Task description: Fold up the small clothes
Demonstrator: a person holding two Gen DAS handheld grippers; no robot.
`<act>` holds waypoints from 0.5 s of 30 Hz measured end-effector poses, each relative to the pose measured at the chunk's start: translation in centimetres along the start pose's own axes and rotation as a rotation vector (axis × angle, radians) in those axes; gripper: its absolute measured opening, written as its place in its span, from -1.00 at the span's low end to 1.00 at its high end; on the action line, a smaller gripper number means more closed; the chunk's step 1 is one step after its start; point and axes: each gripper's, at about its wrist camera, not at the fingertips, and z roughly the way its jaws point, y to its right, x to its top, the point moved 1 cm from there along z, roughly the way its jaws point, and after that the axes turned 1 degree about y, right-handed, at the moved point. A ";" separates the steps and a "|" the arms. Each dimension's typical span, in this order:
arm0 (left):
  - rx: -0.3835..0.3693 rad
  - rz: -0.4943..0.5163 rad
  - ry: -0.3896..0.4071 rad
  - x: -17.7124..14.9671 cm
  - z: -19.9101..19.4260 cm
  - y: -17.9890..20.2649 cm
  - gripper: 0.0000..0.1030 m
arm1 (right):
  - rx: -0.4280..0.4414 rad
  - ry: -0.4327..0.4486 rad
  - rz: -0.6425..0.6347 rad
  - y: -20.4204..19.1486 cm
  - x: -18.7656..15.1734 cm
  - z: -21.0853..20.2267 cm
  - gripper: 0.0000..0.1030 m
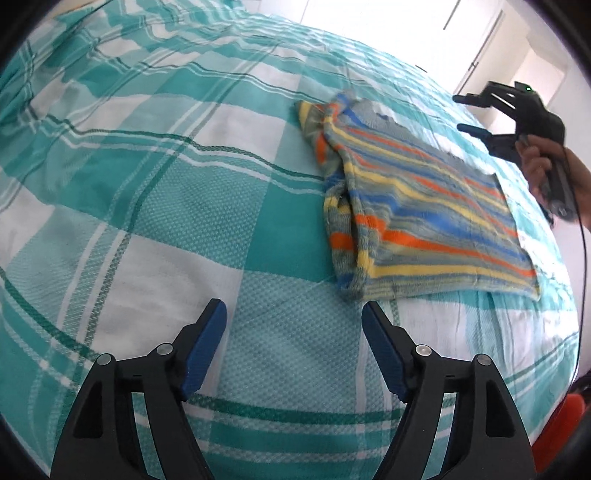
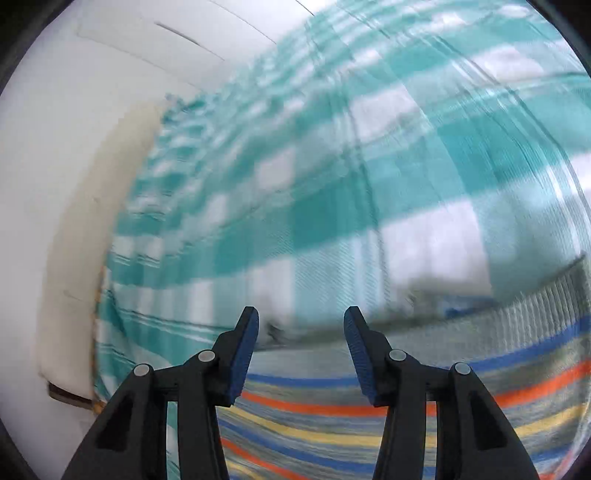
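Note:
A small striped garment (image 1: 417, 206), grey with orange, blue and yellow stripes, lies folded flat on the teal and white checked bedspread (image 1: 147, 184). My left gripper (image 1: 293, 314) is open and empty, just short of the garment's near left corner. My right gripper (image 1: 463, 112) shows at the right of the left wrist view, held in a hand above the garment's far edge, fingers apart. In the right wrist view the right gripper (image 2: 301, 319) is open and empty above the striped garment (image 2: 406, 417); that view is blurred.
The bedspread (image 2: 332, 166) covers the whole bed. A white wall and cupboard doors (image 1: 461, 33) stand beyond the bed's far side. A cream mattress edge (image 2: 74, 258) shows at the left in the right wrist view. A cable (image 1: 583, 258) hangs from the right gripper.

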 end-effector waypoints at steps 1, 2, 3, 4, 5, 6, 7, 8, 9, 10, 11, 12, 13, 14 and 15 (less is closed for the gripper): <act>-0.006 -0.007 0.000 0.1 0.0 -0.1 0.53 | 0.011 -0.012 -0.016 -0.6 -0.4 -0.2 -0.04; -0.014 -0.016 0.000 0.1 -0.1 -0.2 0.55 | 0.016 -0.042 -0.050 -1.6 -1.1 -0.2 -0.04; -0.017 -0.021 0.001 0.0 -0.1 -0.2 0.55 | 0.013 -0.086 -0.088 -2.6 -2.2 0.1 -0.04; -0.017 -0.022 0.001 0.0 -0.1 -0.2 0.55 | 0.015 -0.138 -0.120 -3.5 -3.5 0.7 -0.04; -0.016 -0.021 0.001 0.0 -0.1 -0.2 0.55 | 0.021 -0.183 -0.140 -4.1 -4.6 1.4 -0.04; -0.014 -0.018 0.001 -0.1 -0.1 -0.1 0.55 | 0.028 -0.244 -0.161 -4.9 -6.0 2.5 -0.04; -0.011 -0.015 0.001 -0.1 -0.1 -0.1 0.55 | 0.033 -0.297 -0.186 -5.8 -7.3 3.8 -0.04; -0.010 -0.013 -0.001 -0.1 -0.1 -0.1 0.55 | 0.034 -0.329 -0.207 -6.3 -8.1 4.8 -0.04; -0.011 -0.013 -0.002 -0.2 -0.2 -0.1 0.55 | 0.022 -0.365 -0.242 -7.1 -9.1 6.4 -0.04; -0.013 -0.015 -0.003 -0.2 -0.3 -0.2 0.55 | 0.008 -0.388 -0.265 -7.5 -9.8 8.0 -0.04; -0.020 -0.023 -0.002 -0.2 -0.6 -0.3 0.55 | -0.010 -0.407 -0.284 -7.8 -10.5 9.4 -0.04; -0.029 -0.035 0.001 0.0 -0.8 -0.5 0.55 | -0.040 -0.408 -0.296 -8.2 -11.0 10.7 -0.04; -0.046 -0.051 0.008 0.1 -1.1 -0.6 0.55 | -0.080 -0.385 -0.311 -8.4 -11.2 11.5 -0.04; -0.076 -0.070 0.018 0.2 -1.4 -0.7 0.55 | -0.114 -0.354 -0.325 -8.6 -11.3 11.6 -0.04; -0.121 -0.096 0.028 0.5 -1.6 -0.8 0.57 | -0.150 -0.305 -0.340 -9.3 -11.2 11.7 -0.04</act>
